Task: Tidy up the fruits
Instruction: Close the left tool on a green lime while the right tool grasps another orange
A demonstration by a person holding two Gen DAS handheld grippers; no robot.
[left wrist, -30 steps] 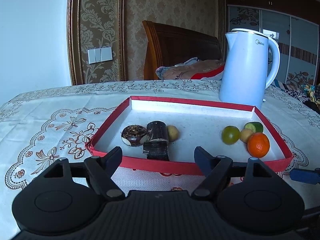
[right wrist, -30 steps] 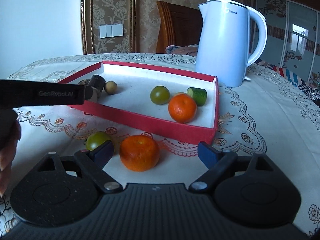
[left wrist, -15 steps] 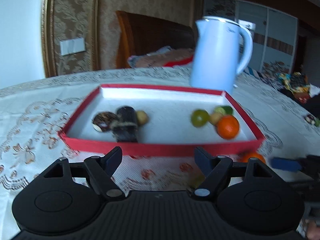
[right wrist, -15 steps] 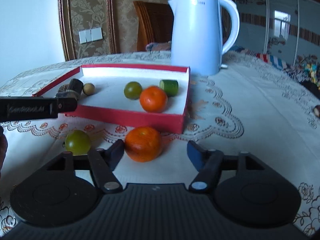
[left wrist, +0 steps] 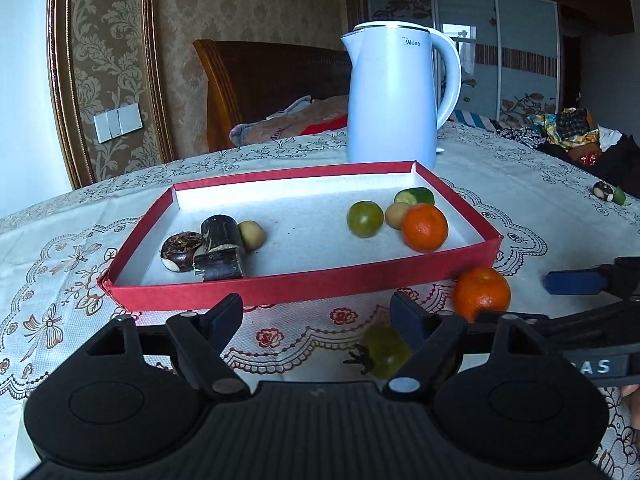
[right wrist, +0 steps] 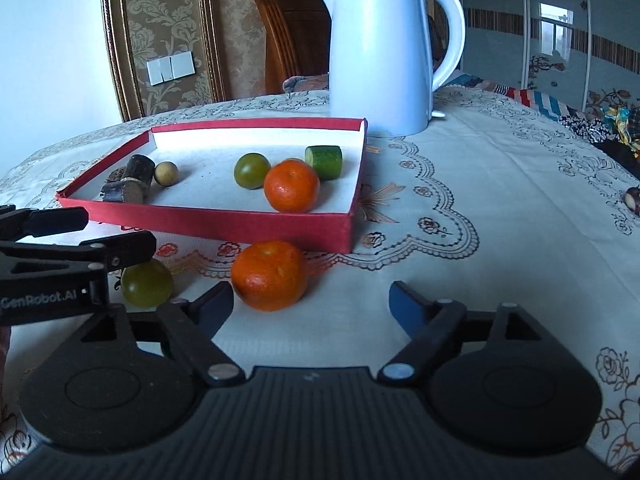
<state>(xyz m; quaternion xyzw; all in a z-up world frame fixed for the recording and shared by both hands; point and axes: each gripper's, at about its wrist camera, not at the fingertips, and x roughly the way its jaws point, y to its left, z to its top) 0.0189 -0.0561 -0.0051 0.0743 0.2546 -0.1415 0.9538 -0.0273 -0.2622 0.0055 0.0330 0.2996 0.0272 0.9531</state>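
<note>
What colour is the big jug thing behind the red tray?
The kettle is pale blue-white, clearest in the right wrist view.

The left gripper (left wrist: 316, 318) hangs with jaws apart and empty before a red tray (left wrist: 304, 286) holding fruit; an orange (left wrist: 482, 292) and a green fruit (left wrist: 384, 350) lie outside on the tablecloth (left wrist: 60, 280).

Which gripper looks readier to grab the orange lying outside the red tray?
Probably the right gripper: the loose orange lies just ahead of its opening jaws, nothing between them. The left gripper faces the red tray, orange off to its side.
</note>
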